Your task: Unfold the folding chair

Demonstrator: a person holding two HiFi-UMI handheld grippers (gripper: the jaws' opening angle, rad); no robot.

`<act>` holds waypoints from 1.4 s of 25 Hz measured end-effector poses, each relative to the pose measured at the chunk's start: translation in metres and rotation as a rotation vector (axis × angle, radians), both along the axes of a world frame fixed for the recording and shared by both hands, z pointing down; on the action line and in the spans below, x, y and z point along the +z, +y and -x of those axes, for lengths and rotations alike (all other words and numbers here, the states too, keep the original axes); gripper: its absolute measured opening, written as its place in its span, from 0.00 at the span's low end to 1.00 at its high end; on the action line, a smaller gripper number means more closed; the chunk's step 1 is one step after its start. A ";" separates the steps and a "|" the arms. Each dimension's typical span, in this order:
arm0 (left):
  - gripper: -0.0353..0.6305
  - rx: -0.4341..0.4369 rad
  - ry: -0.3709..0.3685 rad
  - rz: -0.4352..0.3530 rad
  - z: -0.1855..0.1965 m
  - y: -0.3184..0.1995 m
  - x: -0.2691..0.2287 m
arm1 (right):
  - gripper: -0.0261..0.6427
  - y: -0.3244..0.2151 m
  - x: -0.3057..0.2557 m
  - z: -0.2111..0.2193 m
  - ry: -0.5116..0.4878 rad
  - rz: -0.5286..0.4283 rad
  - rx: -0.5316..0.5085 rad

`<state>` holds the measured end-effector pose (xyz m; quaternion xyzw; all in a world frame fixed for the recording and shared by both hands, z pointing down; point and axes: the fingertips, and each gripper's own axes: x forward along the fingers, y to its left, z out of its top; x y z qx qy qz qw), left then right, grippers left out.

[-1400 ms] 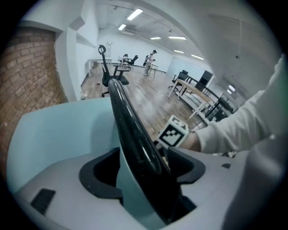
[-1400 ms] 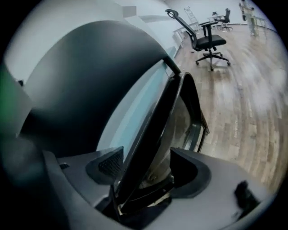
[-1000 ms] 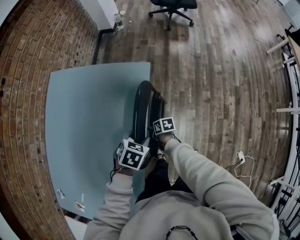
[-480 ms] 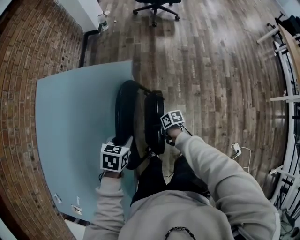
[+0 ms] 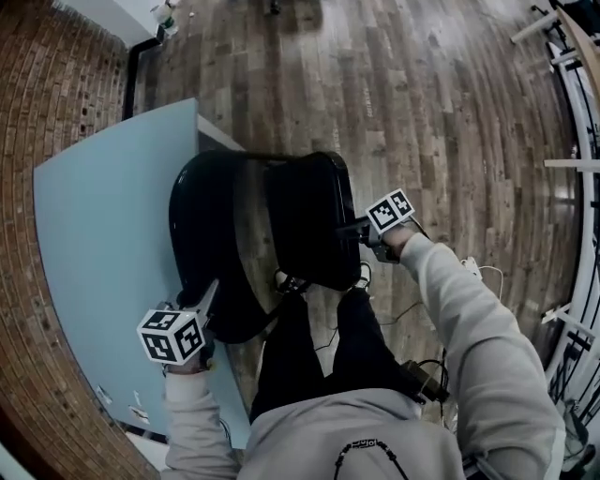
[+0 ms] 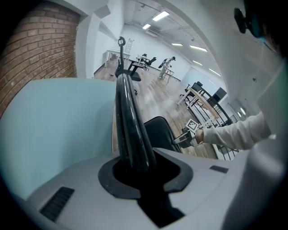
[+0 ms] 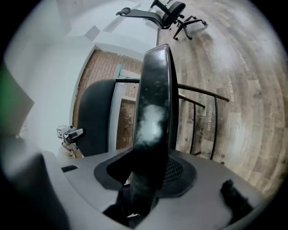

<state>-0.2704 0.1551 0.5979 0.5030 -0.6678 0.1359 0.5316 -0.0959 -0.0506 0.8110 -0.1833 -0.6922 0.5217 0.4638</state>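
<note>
The black folding chair stands partly spread on the wood floor. Its backrest (image 5: 211, 234) is on the left and its seat (image 5: 309, 216) on the right. My left gripper (image 5: 208, 292) is shut on the backrest's near rim; its jaws have just been closing on it. In the left gripper view that rim (image 6: 128, 112) runs into my left gripper (image 6: 135, 164). My right gripper (image 5: 354, 228) is shut on the seat's right edge, its jaws a little wider than a moment ago. The seat's edge (image 7: 155, 103) fills my right gripper (image 7: 146, 177).
A pale blue panel (image 5: 103, 216) lies left of the chair against a brick wall (image 5: 47, 94). The person's dark trouser legs (image 5: 300, 366) stand just behind the chair. A white cable (image 5: 473, 272) lies on the floor at right, near white metal frames (image 5: 577, 141). An office chair (image 7: 173, 13) stands far off.
The seat has swung to the right, away from the backrest, so the chair is much wider. My right gripper went right with it; my left gripper slid down and left along the backrest.
</note>
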 end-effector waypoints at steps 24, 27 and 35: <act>0.18 -0.149 0.253 0.025 -0.050 -0.010 0.136 | 0.27 -0.153 0.174 -0.169 -0.433 0.419 0.160; 0.18 -0.157 0.290 -0.002 -0.058 -0.015 0.147 | 0.27 -0.160 0.192 -0.182 -0.425 0.459 0.136; 0.16 -0.128 0.355 -0.109 -0.085 -0.048 0.144 | 0.27 -0.181 0.211 -0.199 -0.504 0.511 0.205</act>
